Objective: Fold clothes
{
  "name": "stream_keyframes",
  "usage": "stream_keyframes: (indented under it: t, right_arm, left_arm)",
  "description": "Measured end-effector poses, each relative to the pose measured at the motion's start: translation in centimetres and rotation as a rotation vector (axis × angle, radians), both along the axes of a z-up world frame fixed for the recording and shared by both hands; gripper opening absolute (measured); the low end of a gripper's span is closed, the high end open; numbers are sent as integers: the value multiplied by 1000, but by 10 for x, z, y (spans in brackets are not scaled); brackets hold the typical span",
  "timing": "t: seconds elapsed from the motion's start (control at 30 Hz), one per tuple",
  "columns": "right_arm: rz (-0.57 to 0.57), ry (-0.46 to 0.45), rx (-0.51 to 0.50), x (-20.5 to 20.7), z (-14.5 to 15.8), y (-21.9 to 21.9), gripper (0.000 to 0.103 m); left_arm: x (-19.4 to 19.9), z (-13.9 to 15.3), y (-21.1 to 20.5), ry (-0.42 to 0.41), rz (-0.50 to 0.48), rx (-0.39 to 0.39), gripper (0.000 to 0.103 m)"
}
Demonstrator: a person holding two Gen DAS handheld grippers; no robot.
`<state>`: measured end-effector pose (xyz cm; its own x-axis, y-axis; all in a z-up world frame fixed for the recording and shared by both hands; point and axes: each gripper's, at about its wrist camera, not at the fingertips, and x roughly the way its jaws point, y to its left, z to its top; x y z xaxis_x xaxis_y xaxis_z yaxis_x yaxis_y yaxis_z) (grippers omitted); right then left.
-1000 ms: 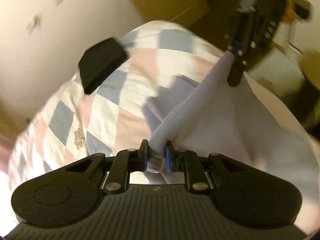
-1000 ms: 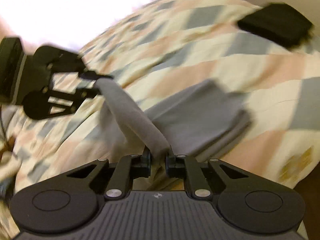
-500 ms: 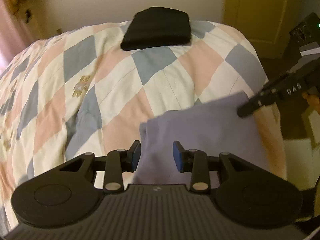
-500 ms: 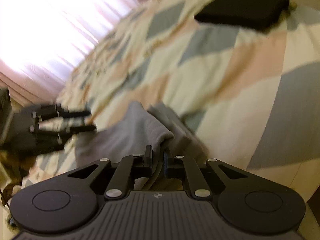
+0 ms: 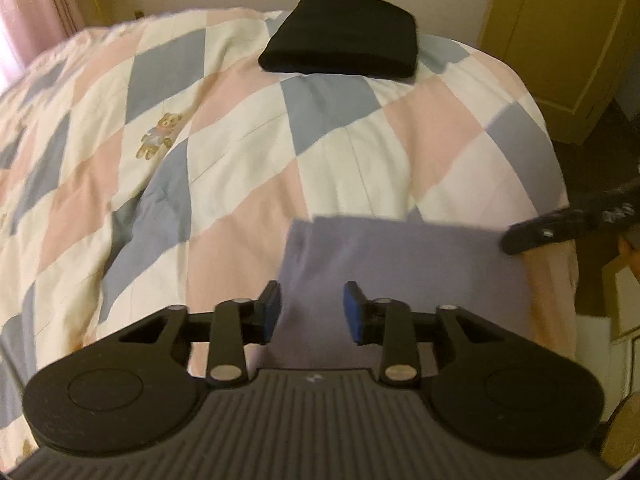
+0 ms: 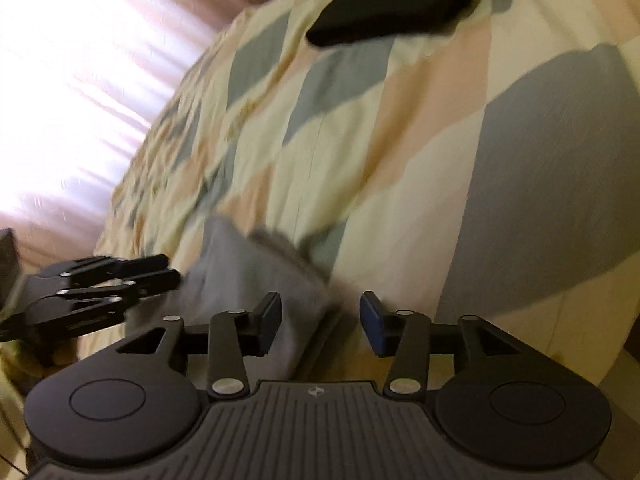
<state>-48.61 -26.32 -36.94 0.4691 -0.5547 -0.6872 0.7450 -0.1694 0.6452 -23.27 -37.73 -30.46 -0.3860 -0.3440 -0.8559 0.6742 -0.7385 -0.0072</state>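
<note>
A grey-lilac garment [image 5: 400, 264] lies folded into a flat rectangle on the near edge of the checked quilt [image 5: 224, 152]. My left gripper [image 5: 311, 312] hovers open over its near left part, holding nothing. In the right wrist view the same garment [image 6: 256, 276] sits just ahead of my right gripper [image 6: 320, 322], which is open with its left finger over the cloth's edge. The right gripper's fingers [image 5: 560, 228] show at the garment's right side in the left wrist view. The left gripper's fingers [image 6: 120, 276] appear at the left of the right wrist view.
A folded black garment [image 5: 344, 42] lies at the far end of the quilt, also seen at the top of the right wrist view [image 6: 396, 4]. A yellow cupboard door [image 5: 560, 32] stands beyond the bed's right corner. A bright curtained window [image 6: 80, 80] is on the far side.
Both grippers were shut on the grey garment and held it up. They lowered it folded onto the quilt; the left opened first, then the right, and both drew back slightly.
</note>
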Motion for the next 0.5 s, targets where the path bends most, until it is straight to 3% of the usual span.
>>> stream_keyframes:
  t: [0.07,0.13,0.17,0.2,0.23,0.27,0.3,0.4,0.5]
  right_arm:
    - [-11,-15,5,-7,-2,-4,48]
    - [10,-49,11,-8,-7,-7,48]
    - [25,-63,13,-7,-9,-7,43]
    - [37,-51,6,-5,-9,-7,32]
    - [49,-39,-2,-2,-9,-6,14]
    - [61,-26,-10,0,-8,-5,12]
    - [59,-2,-35,2,-5,-3,11]
    - [37,21,-89,1,7,3,10]
    - [6,36,-64,-3,-2,4,9]
  left_arm:
    - [-4,-7,-25,52,19,96,49]
    - [-4,-19,-46,119,37,234,53]
    - [-4,-26,-55,156,40,295,53]
    - [-4,-31,-61,175,50,330,51]
    - [-5,-36,-67,194,59,360,38]
    - [-6,-37,-70,204,61,367,14]
    - [-8,-37,-73,215,61,368,5]
    - [-18,-23,-71,233,19,295,3]
    - [-31,-26,-65,193,-16,244,3]
